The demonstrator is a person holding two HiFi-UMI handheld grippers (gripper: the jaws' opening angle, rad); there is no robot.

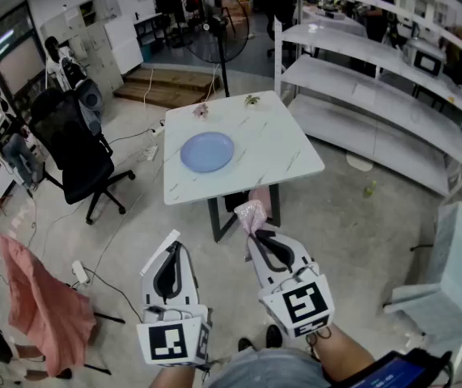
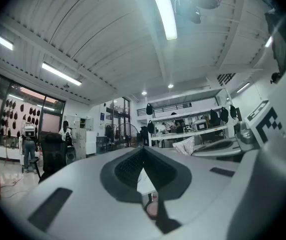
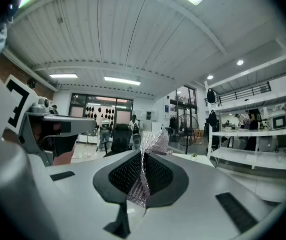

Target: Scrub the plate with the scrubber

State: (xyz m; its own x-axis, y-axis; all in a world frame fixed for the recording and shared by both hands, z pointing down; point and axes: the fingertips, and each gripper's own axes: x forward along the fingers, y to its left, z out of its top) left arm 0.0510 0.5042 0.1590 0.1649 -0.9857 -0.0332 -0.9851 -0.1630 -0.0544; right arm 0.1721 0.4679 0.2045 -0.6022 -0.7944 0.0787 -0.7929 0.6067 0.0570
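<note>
Head view: blue plate [image 1: 207,152] lies flat near the middle of the white surface [image 1: 283,156], well apart from both tools. Left tool [image 1: 171,247] and right tool [image 1: 256,231] are held low over the floor, short of the surface edge; scrubber [image 1: 251,213] sticks out of the right tool's tip. Black office chair [image 1: 77,156] is left of the surface, fan [image 1: 214,24] beyond it. Left gripper view: left tool [image 2: 143,153] clenched, jaws together, nothing between them. Right gripper view: right tool [image 3: 143,155] clamped on the silvery mesh scrubber [image 3: 153,141], which bunches above the jaws.

Left claw [image 1: 175,246] closed, right claw [image 1: 257,234] clamped.
</note>
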